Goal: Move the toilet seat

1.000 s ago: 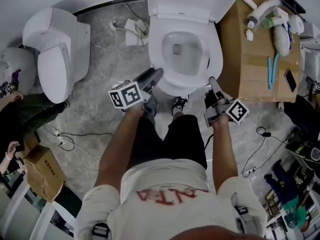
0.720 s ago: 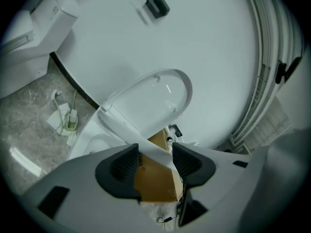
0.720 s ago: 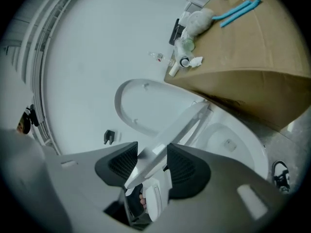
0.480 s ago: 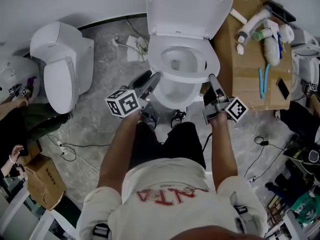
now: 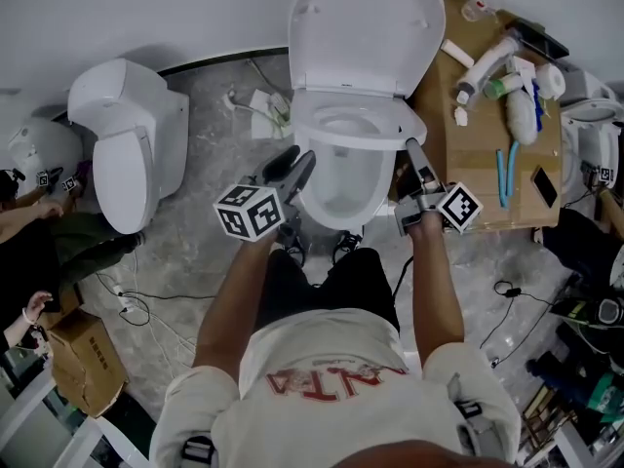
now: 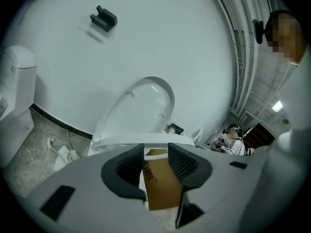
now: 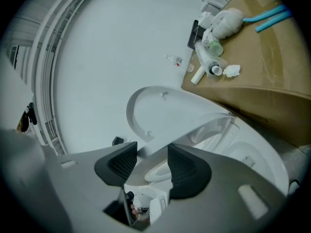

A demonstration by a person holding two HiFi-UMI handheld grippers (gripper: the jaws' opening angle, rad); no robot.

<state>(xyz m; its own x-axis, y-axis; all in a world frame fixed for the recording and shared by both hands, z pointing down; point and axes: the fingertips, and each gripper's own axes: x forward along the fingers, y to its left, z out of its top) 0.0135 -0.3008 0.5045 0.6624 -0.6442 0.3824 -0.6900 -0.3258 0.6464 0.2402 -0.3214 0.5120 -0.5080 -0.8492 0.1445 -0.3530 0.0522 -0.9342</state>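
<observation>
1. Right gripper view: the right gripper (image 7: 151,152) has its dark ribbed jaws clamped on the edge of the white oval plastic toilet seat (image 7: 185,132). The seat runs up and away to the right from between the pads.
2. The left gripper (image 6: 156,152) has its jaws apart, and they have just been closing. The seat's rim crosses just past their tips, and only brown card shows through the gap. The pads seem not to press on the rim, though at this angle that is hard to be sure of.
3. In the head view both grippers sit at the front of the white ceramic toilet bowl (image 5: 336,183), the left one at its left front and the right one at its right front. Each is held in one of the person's hands.
4. The seat is lifted off the bowl and tilted, with its front edge raised and its hinge end at the bowl's back.
5. Behind the bowl, the white plastic lid (image 5: 366,27) stands upright against the wall.
6. Just beside the bowl on its right is a brown cardboard box (image 5: 487,178). White bottles (image 5: 487,61) and two slim blue tools (image 5: 507,169) lie on its top.
7. Well to the bowl's left, a second white toilet (image 5: 127,149) with its lid down stands on the grey stone floor (image 5: 195,232).
</observation>
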